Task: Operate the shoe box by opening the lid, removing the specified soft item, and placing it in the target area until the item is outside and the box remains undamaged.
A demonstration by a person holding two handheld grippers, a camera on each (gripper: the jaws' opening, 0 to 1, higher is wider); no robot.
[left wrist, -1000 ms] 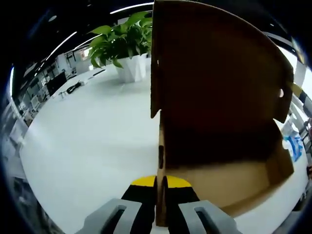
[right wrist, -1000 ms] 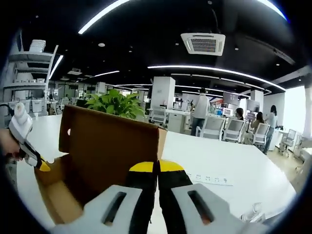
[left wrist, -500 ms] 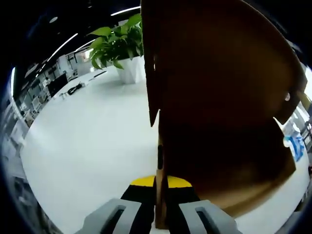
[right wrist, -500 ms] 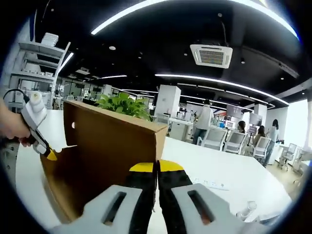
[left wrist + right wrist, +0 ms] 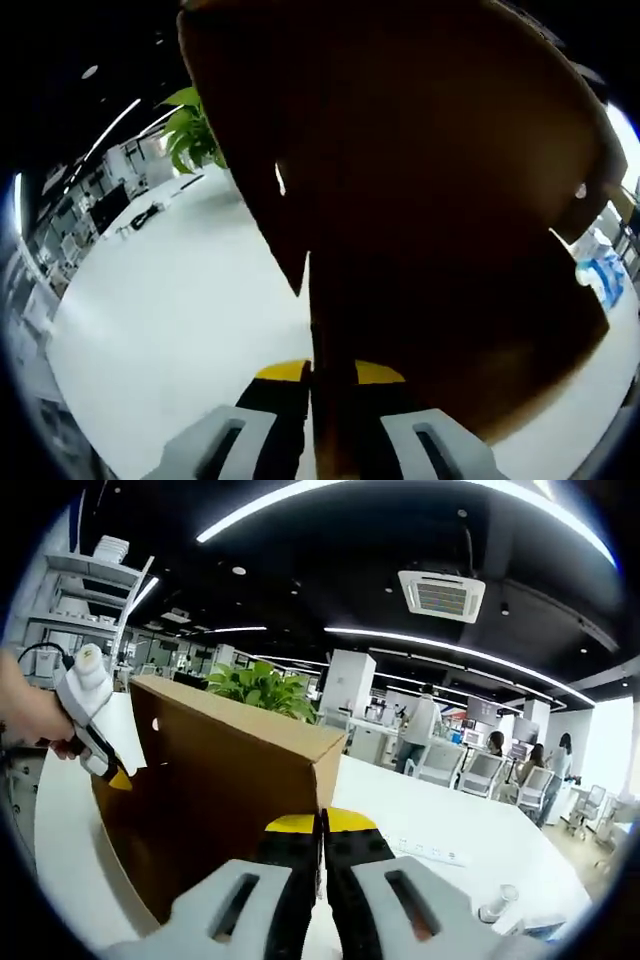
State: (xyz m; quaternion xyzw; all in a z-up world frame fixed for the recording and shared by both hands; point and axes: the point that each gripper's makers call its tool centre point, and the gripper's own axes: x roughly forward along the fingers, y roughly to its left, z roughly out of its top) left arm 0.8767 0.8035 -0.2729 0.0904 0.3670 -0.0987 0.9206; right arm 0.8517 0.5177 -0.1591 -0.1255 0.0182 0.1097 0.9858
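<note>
The box (image 5: 215, 810) was held between the two grippers, one at each end, with its long axis running from one to the other. The left gripper (image 5: 331, 372) was clamped on the edge of the left end wall, cardboard pinched between its jaws. Seen from the right gripper view, that same left gripper (image 5: 118, 777) met the box at its far left corner, a hand (image 5: 25, 715) behind it. The right gripper (image 5: 321, 823) was clenched at the near right corner of the box; whether cardboard sat between its jaws could not be told for certain, though the corner edge ran straight down into them.

The brown lid (image 5: 400, 150) stood raised above the left gripper, and the open interior lay dark beneath it. No soft item could be made out inside.

The box rested on or just above a white table (image 5: 170, 300). A potted plant (image 5: 262, 688) stood behind the box. Well apart to the right were chairs (image 5: 440, 765) and people (image 5: 414, 725).

Judgement: the lid was open, and the removal step had not yet been done.
</note>
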